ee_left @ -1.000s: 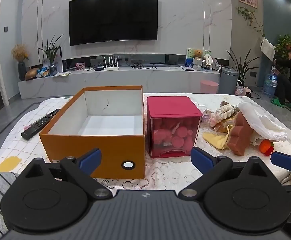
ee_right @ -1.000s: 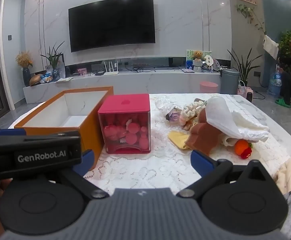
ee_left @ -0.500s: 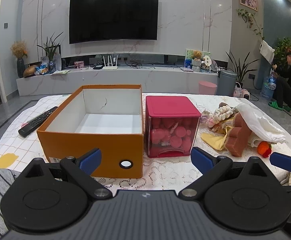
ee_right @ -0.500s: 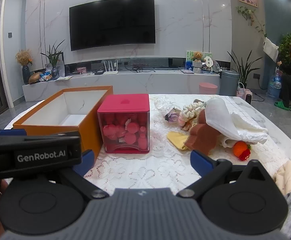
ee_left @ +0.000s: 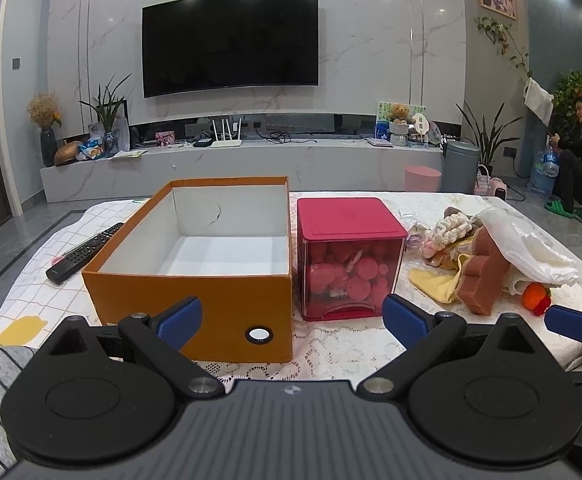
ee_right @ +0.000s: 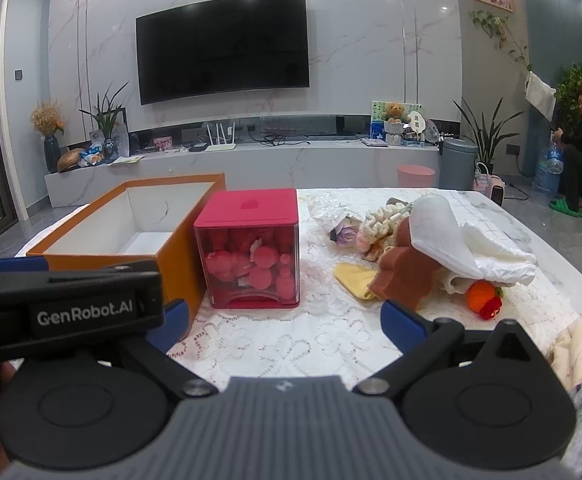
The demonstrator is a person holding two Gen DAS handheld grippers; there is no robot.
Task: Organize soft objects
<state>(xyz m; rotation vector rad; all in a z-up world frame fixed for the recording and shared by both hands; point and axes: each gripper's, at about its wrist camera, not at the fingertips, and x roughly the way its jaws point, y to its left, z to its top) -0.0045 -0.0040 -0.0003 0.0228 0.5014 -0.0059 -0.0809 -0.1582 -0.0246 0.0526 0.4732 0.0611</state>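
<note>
Lace-covered table [ee_right: 291,344]: with both grippers, left [ee_left: 293,314] and right [ee_right: 279,316], gaping empty, pinch the sponge [ee_right: 405,276] mid-body, then lift toward the orange box [ee_left: 195,280].

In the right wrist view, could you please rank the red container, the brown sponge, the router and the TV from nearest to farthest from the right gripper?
From the right gripper:
1. Red container, ahead-left, and brown sponge, ahead-right: too close to call.
2. Router, on the far console.
3. TV, on the wall above.

1. Left tool [ee_left: 291,316]: black linkage arms, blue fingertip pads [ee_left: 181,316], silver screws, round black discs, ribbed grey housing.
2. Right tool [ee_right: 283,320]: same build; white "GenRobot.AI" lettering shows beside it.
</note>
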